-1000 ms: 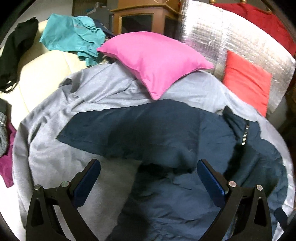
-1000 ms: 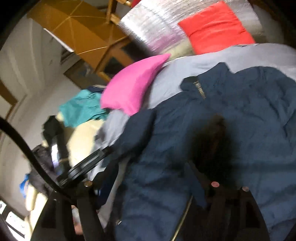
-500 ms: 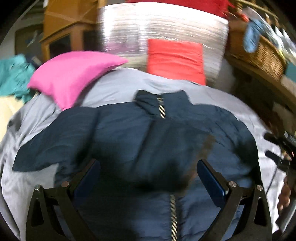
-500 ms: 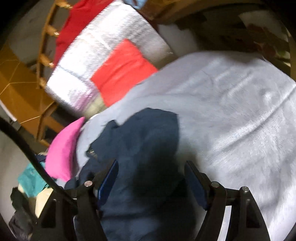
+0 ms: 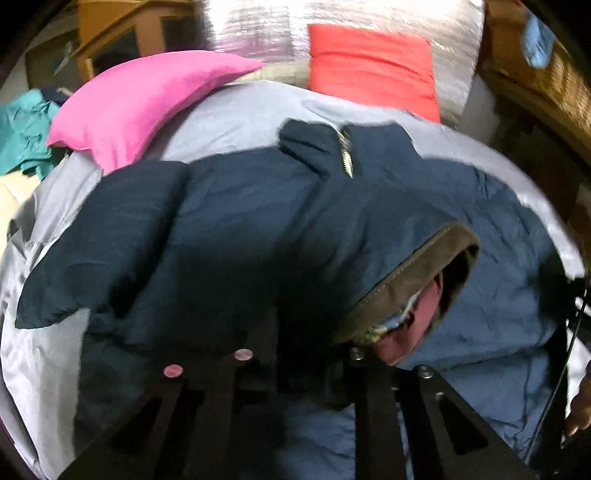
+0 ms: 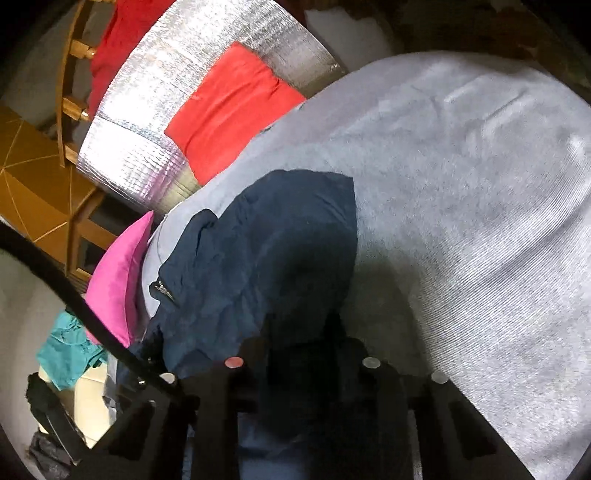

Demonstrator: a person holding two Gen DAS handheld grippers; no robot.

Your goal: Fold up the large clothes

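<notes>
A navy zip-up jacket [image 5: 258, 221] lies front up on a grey bedspread [image 5: 240, 122], collar and zip [image 5: 345, 155] towards the far side. One sleeve is folded across the chest, showing its brown-lined cuff [image 5: 417, 280]. My left gripper [image 5: 299, 369] is at the jacket's near part; its jaws are closing with navy fabric bunched between them. In the right wrist view the jacket [image 6: 277, 236] lies left of bare bedspread [image 6: 461, 184]. My right gripper [image 6: 299, 354] is also closing, with a dark fold of the jacket between its jaws.
A pink pillow [image 5: 140, 99] and a red cushion [image 5: 373, 66] lie at the bed's far end against a silver foil mat [image 5: 258, 26]. Teal clothing [image 5: 22, 129] sits at the left, a wooden cabinet [image 5: 122, 44] behind, a wicker basket [image 5: 554, 74] at the right.
Both grippers went from wide open to nearly closed on jacket fabric. The left view swung onto the jacket's front, and the brown-cuffed sleeve now lies across it. The right dropped to the jacket's edge.
</notes>
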